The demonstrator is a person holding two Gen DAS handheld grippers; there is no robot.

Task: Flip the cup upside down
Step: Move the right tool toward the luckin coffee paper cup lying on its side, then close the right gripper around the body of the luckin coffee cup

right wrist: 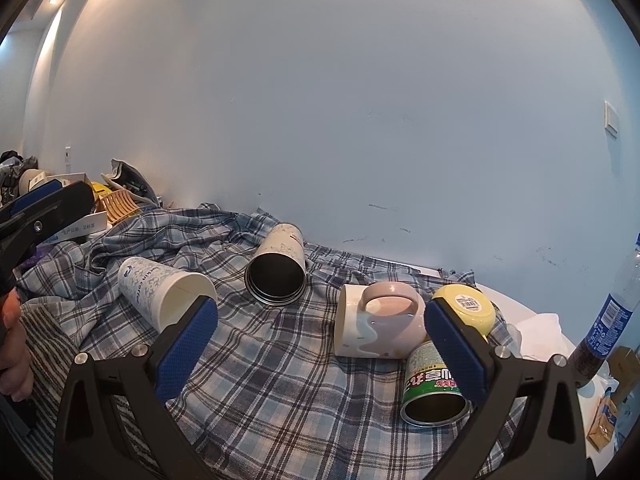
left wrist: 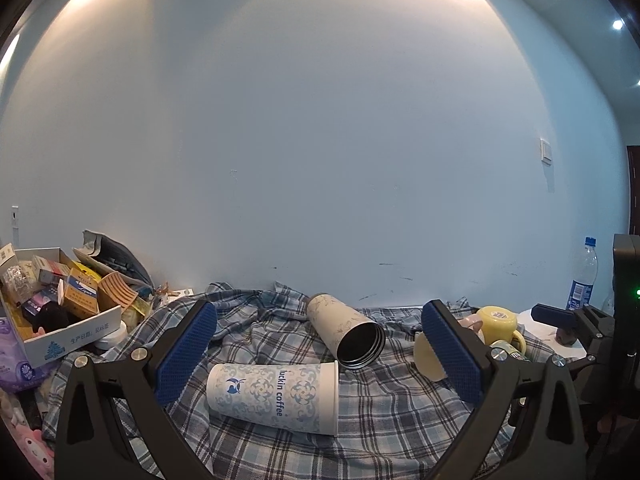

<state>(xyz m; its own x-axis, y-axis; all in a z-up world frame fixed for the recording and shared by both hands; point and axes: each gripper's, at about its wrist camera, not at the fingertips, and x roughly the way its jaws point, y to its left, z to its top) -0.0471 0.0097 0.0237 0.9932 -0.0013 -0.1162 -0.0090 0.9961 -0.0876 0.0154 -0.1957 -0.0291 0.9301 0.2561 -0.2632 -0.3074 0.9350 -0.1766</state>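
Left wrist view: white-and-blue paper cup (left wrist: pixel 276 396) reads "luckin coffee", lying sideways on plaid cloth (left wrist: pixel 380 420), mouth rightward. My left gripper (left wrist: pixel 320 354) and right gripper (right wrist: pixel 320 346) gape, empty.

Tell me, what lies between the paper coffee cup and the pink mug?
The steel tumbler, on its side, sits between the paper cup and pink mug, slightly farther back; right wrist view.

Black-framed tongs (left wrist: pixel 320 354) with textured blue pads (left wrist: pixel 186 354), silver screws, and a bare hand (right wrist: pixel 14 340).
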